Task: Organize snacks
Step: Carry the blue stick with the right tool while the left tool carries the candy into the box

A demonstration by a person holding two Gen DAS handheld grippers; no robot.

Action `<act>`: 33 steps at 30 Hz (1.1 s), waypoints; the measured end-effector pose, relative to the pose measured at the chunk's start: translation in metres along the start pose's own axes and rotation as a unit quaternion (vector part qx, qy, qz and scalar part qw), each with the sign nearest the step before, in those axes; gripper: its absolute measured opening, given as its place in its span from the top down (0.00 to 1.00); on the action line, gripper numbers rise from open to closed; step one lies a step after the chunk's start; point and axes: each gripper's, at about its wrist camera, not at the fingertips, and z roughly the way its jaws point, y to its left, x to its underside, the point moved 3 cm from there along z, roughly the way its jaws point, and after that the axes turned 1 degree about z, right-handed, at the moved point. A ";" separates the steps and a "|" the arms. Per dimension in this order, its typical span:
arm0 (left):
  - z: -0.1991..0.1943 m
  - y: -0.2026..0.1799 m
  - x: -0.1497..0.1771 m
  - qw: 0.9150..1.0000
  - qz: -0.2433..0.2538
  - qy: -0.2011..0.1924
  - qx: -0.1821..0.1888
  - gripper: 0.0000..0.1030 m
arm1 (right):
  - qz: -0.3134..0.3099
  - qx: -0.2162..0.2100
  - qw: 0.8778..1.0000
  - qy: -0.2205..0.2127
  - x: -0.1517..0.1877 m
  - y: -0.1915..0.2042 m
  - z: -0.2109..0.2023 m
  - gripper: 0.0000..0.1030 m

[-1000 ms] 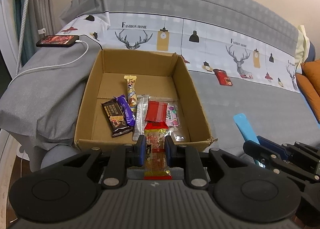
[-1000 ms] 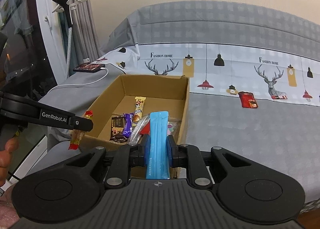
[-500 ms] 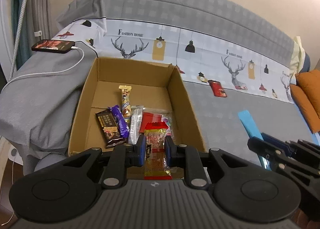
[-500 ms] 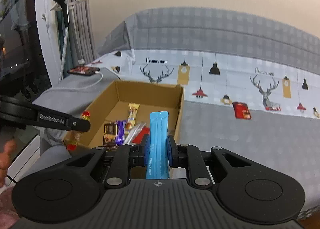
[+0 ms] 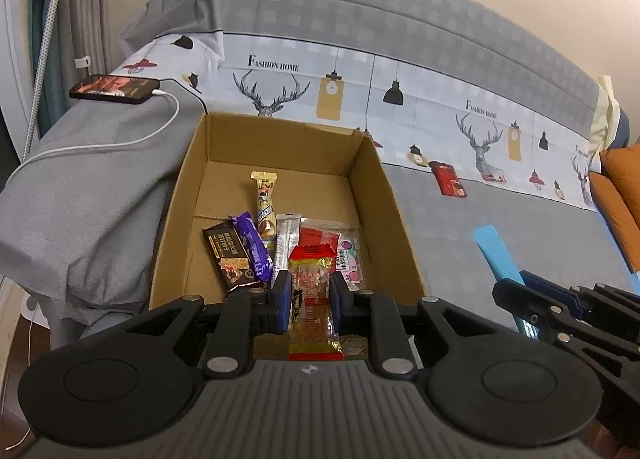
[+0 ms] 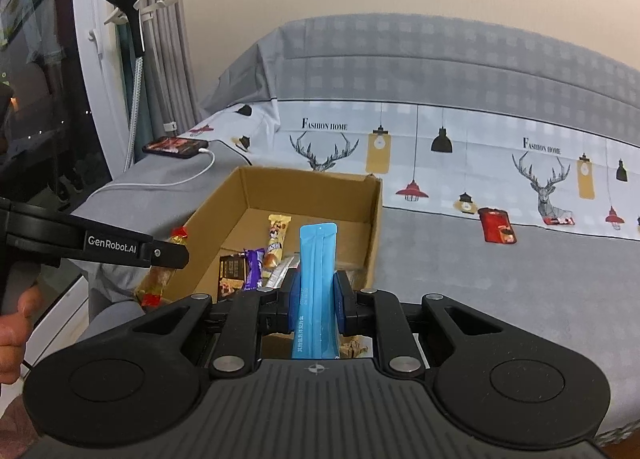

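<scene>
1. Cardboard box [image 5: 372, 179] sits open-topped on the grey-covered sofa [image 5: 500, 219], near its left end.
2. Inside, on the box floor: a brown chocolate bar [image 5: 228, 255], a purple wrapper [image 5: 252, 247] partly over it, a gold stick snack [image 5: 265, 203] lying lengthwise, a silver sachet [image 5: 286, 243], a red packet [image 5: 318, 237] and a clear packet with pink print [image 5: 350, 259]. All are bunched toward the near wall.
3. Left gripper [image 5: 308, 297]: pads pinch a red-and-yellow snack pack [image 5: 314, 299] at mid-length; the pack stands up between them, its top edge over the near part of the box.
4. Right gripper [image 6: 317, 301]: pads pinch a light blue sachet [image 6: 316, 259], held upright, near the box's right front corner.
5. In the right wrist view the left gripper [image 6: 168, 255] enters from the left, its pack hanging down outside the box's near left wall, or so it seems; depth is hard to judge here.
6. One red packet [image 6: 498, 225] lies alone on the sofa seat, well apart from the box.
7. A phone [image 5: 114, 87] on a white cable [image 5: 120, 141] rests on the sofa arm.
</scene>
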 end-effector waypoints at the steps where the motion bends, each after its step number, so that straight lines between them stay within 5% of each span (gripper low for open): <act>1: 0.002 0.001 -0.001 1.000 -0.001 0.001 -0.002 0.79 | 0.001 0.000 1.000 0.003 0.000 0.000 0.002 0.81; 18: 0.063 0.034 -0.051 0.999 -0.017 -0.020 -0.041 0.79 | -0.007 -0.018 0.999 0.040 -0.029 0.011 0.079 0.81; 33: 0.159 0.061 -0.060 0.997 -0.018 0.044 -0.067 0.79 | -0.008 -0.021 0.995 0.094 -0.043 0.010 0.177 0.80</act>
